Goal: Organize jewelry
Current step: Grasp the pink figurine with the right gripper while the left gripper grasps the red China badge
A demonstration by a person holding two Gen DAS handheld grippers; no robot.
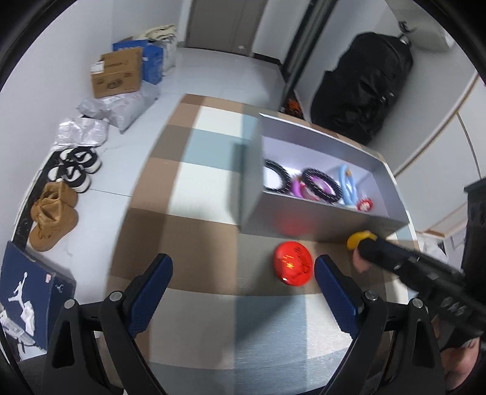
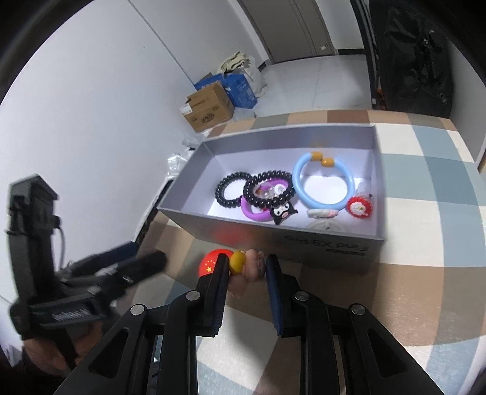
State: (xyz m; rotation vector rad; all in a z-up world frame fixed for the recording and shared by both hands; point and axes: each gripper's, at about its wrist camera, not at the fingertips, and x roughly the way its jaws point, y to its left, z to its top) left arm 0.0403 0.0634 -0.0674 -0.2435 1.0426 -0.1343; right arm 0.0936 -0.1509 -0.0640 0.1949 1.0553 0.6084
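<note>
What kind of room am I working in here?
Most likely a home entryway or hallway: shoes lined up along the wall, cardboard boxes and parcels on the tiled floor, and a door at the far end.

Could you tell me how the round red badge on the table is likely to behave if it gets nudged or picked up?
The red badge looks domed and glossy, so the pads may slip on it. It lies flat on the table, so it should probably slide rather than roll. It seems small and light, so a nudge could push it against the grey box.

Left gripper (image 1: 243,270): jaws spread wide, angled downward, nothing between them.
Right gripper (image 2: 247,267): jaws narrowed, clamping a small charm.
</note>
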